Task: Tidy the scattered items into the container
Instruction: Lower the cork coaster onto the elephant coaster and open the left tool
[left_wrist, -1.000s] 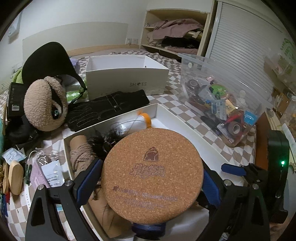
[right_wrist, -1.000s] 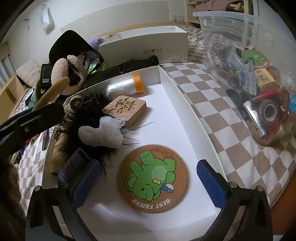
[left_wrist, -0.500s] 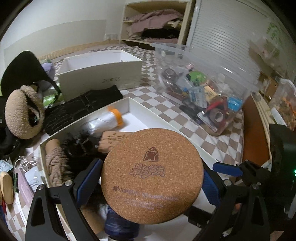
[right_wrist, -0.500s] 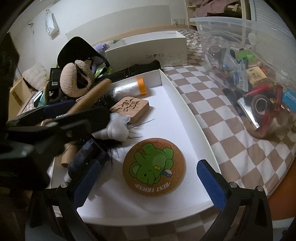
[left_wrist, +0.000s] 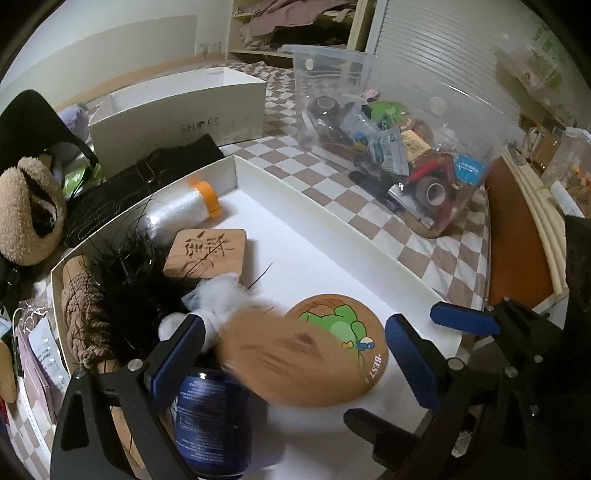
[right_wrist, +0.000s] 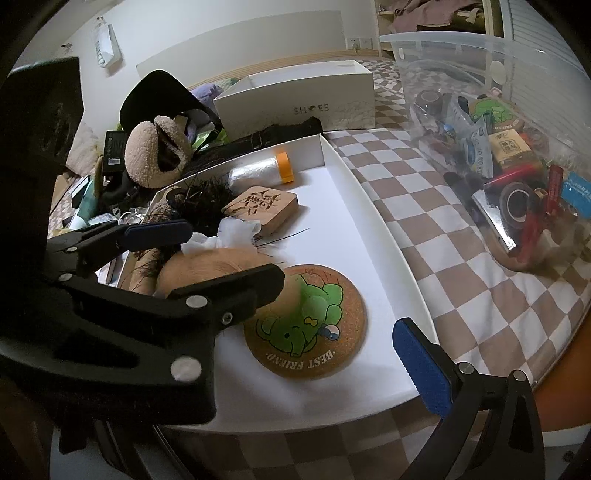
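A plain round cork coaster (left_wrist: 280, 362), blurred with motion, lies loose between the open jaws of my left gripper (left_wrist: 291, 362), over the white tray (left_wrist: 332, 218). It overlaps a green-elephant cork coaster (left_wrist: 347, 332) lying in the tray, which also shows in the right wrist view (right_wrist: 306, 325). The plain coaster (right_wrist: 207, 266) shows there behind the left gripper. My right gripper (right_wrist: 295, 369) is open and empty at the tray's near edge; only its right finger (right_wrist: 421, 365) shows. The tray also holds a wooden block (left_wrist: 207, 251), black feathers (left_wrist: 122, 280), a plastic roll (left_wrist: 181, 210) and a blue can (left_wrist: 210, 417).
A clear bin (left_wrist: 399, 147) full of small items stands right of the tray on the checkered cloth (right_wrist: 461, 280). A white shoebox (left_wrist: 177, 118) stands behind. A fuzzy beige pouch (left_wrist: 26, 214), a black cap (right_wrist: 159, 96) and clutter lie to the left.
My left gripper has opened and let go of the plain cork coaster, which dropped down onto the tray. The right gripper has drawn back toward the tray's near edge.
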